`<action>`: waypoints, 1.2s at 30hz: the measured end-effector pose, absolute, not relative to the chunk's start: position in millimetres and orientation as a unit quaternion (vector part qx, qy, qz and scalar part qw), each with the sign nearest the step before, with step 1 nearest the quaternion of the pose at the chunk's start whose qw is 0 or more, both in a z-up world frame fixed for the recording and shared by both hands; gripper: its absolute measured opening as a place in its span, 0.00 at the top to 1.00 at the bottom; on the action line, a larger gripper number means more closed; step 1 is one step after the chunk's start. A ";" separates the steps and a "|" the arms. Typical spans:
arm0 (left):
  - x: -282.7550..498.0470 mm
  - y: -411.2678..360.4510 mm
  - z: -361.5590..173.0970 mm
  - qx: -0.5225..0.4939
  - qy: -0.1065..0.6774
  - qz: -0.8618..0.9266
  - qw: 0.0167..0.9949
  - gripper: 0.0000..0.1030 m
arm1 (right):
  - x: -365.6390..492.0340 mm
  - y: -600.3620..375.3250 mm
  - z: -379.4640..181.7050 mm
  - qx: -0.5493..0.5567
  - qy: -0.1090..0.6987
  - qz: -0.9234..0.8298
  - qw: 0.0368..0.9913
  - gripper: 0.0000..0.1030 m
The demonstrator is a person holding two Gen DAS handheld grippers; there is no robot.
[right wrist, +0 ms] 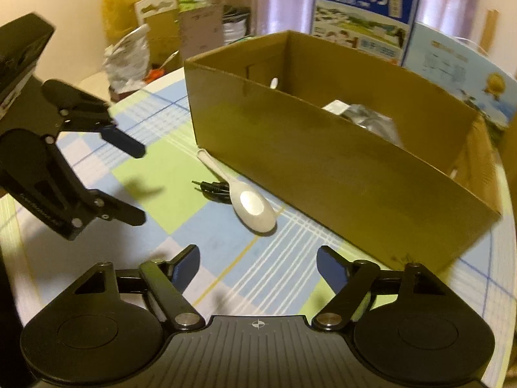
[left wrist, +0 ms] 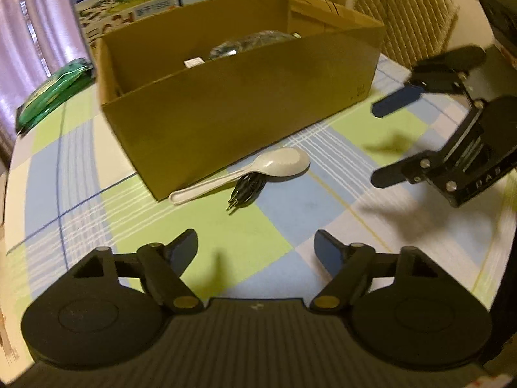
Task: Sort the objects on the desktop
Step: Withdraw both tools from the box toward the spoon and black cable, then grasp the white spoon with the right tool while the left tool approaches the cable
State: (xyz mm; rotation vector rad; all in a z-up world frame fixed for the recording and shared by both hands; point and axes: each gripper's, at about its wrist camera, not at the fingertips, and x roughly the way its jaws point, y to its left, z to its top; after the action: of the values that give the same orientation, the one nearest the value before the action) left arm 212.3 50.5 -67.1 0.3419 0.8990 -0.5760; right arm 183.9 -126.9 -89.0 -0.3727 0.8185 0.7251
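A white plastic spoon [left wrist: 258,169] [right wrist: 250,205] lies on the checked tablecloth against the front wall of a brown cardboard box [left wrist: 245,110] [right wrist: 339,168]. A coiled black cable [left wrist: 247,189] [right wrist: 213,189] rests beside the spoon, partly under it. Inside the box I see a clear plastic item [left wrist: 248,43] [right wrist: 371,119] and a small white piece. My left gripper [left wrist: 257,250] [right wrist: 140,184] hovers open, short of the spoon and cable. My right gripper [right wrist: 258,266] [left wrist: 376,144] is open too, above the cloth to the right of the spoon.
A green packet [left wrist: 51,93] lies at the table's left edge. Printed milk cartons [right wrist: 365,19] stand behind the box. A woven chair back [left wrist: 404,13] is at the far right. Bags and small boxes [right wrist: 155,32] crowd beyond the table's far left.
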 end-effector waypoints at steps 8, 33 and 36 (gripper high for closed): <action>239.1 39.8 -85.4 0.168 0.423 -0.311 0.835 0.41 | 210.0 -111.1 -116.8 -0.203 0.386 0.374 0.819 0.34; 267.3 31.0 -113.6 0.183 0.407 -0.344 0.826 0.67 | 239.3 -95.3 -146.4 -0.207 0.375 0.396 0.812 0.64; 265.2 29.9 -112.9 0.185 0.411 -0.340 0.826 0.77 | 234.8 -98.2 -145.9 -0.210 0.376 0.395 0.812 0.65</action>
State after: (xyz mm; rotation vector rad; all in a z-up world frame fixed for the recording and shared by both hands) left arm 265.2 29.9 -112.9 0.3928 0.8725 -0.7218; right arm 234.8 -98.2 -145.9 -0.4478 0.8040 0.8431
